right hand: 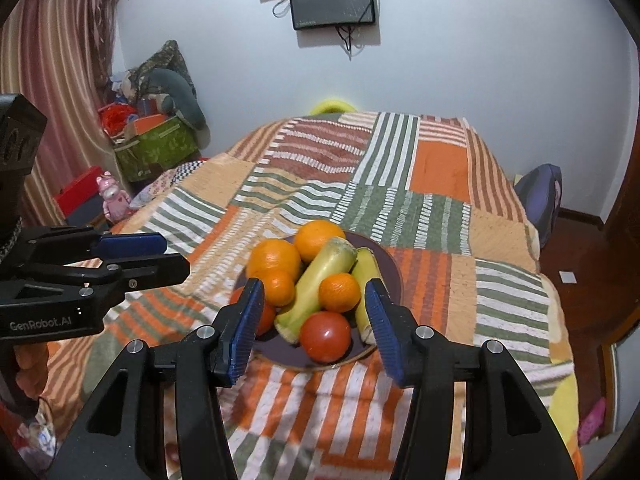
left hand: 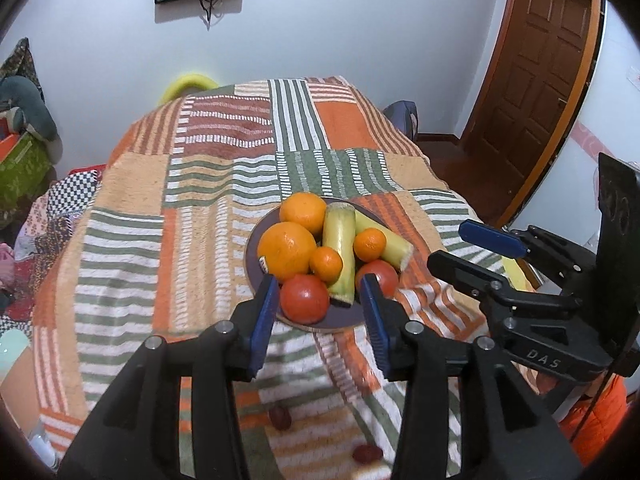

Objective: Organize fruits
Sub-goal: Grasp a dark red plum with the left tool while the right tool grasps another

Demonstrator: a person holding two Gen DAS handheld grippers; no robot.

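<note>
Left gripper [left hand: 320, 308] angled downward over the near edge of the plate [left hand: 251, 268], jaws apart, nothing clamped; blue pads flank the near tomato [left hand: 304, 298] in the picture but sit above it, no contact visible

Right gripper [right hand: 314, 312] likewise tilted down toward the plate from the near side, jaws apart and empty; its pads frame the pile without touching. In the left wrist view the right gripper shows at 3 o'clock, fingers pointing toward the plate, parted

Fruit heaped on the dark round plate, which rests on the striped patchwork cloth [left hand: 132, 216]:
- two big oranges [left hand: 286, 252] at 10 to 12 o'clock of the plate
- two pale green stalk pieces [left hand: 340, 248] lying across the middle, ends toward 6 o'clock
- two small mandarins [left hand: 326, 264] against the stalks
- second tomato [left hand: 380, 276] at 4 o'clock, partly behind the left gripper's pad

Two small dark red fruits [left hand: 280, 416] lie loose on the cloth at 6 o'clock, blurred, below the left gripper, well apart from the plate
</note>
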